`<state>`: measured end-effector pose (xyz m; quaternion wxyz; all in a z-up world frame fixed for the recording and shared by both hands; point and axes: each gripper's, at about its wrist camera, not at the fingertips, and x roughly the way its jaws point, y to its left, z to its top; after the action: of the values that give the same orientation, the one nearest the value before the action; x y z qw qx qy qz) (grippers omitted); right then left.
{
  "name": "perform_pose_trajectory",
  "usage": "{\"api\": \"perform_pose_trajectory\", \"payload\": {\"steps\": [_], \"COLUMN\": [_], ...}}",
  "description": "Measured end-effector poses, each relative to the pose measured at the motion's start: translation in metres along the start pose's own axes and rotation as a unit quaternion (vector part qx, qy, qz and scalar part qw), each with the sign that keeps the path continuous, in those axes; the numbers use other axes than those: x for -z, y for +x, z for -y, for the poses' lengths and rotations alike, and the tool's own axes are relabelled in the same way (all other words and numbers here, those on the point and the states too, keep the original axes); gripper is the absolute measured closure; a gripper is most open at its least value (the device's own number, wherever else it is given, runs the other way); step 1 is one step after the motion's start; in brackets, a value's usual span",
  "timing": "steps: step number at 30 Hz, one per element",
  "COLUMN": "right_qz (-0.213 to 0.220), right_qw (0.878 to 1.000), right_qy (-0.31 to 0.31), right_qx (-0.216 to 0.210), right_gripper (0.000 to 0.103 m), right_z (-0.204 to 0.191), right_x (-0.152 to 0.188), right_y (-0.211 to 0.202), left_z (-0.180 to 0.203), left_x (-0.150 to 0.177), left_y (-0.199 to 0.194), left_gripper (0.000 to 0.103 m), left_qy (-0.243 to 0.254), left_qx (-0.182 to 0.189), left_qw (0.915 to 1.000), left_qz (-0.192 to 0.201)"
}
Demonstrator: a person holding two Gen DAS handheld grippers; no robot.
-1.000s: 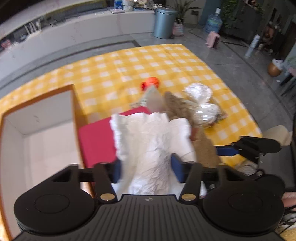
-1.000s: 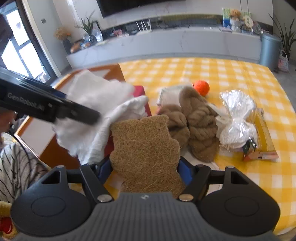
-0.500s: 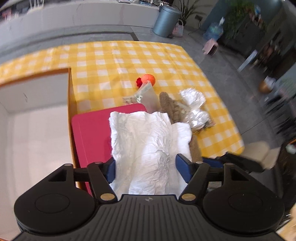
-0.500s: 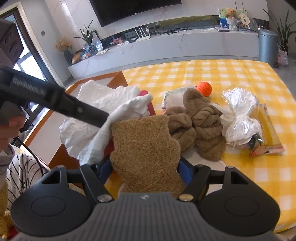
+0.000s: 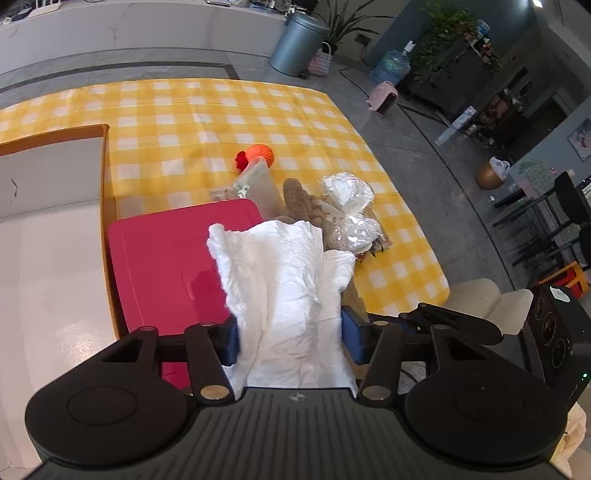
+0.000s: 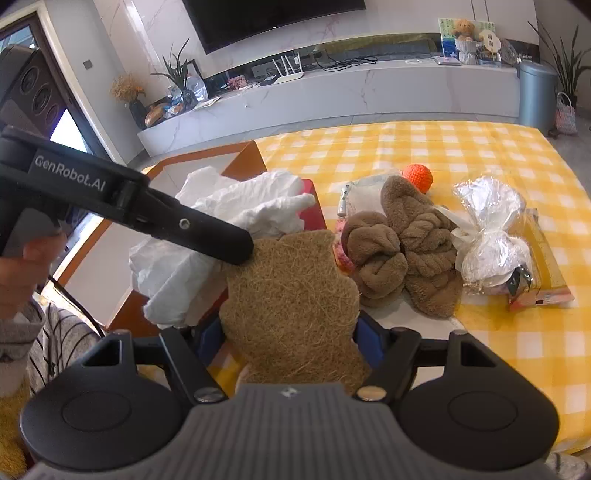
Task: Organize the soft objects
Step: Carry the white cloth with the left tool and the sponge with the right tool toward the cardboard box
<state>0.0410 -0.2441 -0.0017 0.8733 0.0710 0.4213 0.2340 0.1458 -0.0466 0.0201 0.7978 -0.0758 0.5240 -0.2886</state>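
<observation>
While both views show the white cloth (image 5: 284,280), only the right wrist's shows the television (image 6: 273,18).

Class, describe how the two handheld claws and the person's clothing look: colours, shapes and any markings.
Both claws are matte black with blue pads. The right claw has two round discs and a ribbed grey body. The left claw looks the same in its own view; its long black arm bears white "GenRobot.AI" lettering. The person's sleeve is grey with dark stripes.

A long white marble console (image 6: 369,88) runs along the wall under a dark TV screen (image 6: 273,18). A grey bin (image 5: 299,44) stands on the grey tiled floor (image 5: 406,147), near potted plants (image 5: 454,29) and dark shelving (image 5: 465,81).
</observation>
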Motion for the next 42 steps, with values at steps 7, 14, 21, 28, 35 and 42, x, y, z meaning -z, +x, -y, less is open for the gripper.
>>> {"api": "perform_pose_trajectory", "payload": {"steps": [7,14,21,28,35,42], "right_qz": [-0.003,-0.001,0.006,0.024,0.07,0.095], "right_qw": [1.0,1.0,1.0,0.999,0.997,0.994], "right_qy": [-0.002,0.001,0.016,0.027,0.038,0.02], "right_qx": [0.0,0.012,0.012,0.005,-0.005,-0.045], "right_gripper": [0.031,0.031,0.031,0.031,0.031,0.031], "right_z": [-0.003,-0.004,-0.005,-0.008,-0.027,-0.088], "right_x": [0.003,0.005,0.005,0.003,-0.011,-0.033], "right_y": [-0.001,-0.001,-0.001,-0.015,-0.049,-0.048], "left_z": [-0.017,-0.033,-0.013,-0.028,-0.044,-0.065], "left_x": [0.013,0.024,0.018,0.028,0.068,0.104], "left_y": [-0.007,-0.012,-0.007,-0.038,-0.129,-0.162], "left_gripper": [0.041,0.038,0.076,0.081,0.08,0.08], "left_qy": [-0.01,-0.022,0.008,-0.035,-0.053,-0.053], "left_qx": [0.034,0.036,0.006,0.017,-0.044,-0.139], "left_qw": [0.9991,0.998,0.9993,0.9961,0.9799,0.9614], "left_qz": [0.022,0.046,0.036,0.08,0.187,0.231]}}
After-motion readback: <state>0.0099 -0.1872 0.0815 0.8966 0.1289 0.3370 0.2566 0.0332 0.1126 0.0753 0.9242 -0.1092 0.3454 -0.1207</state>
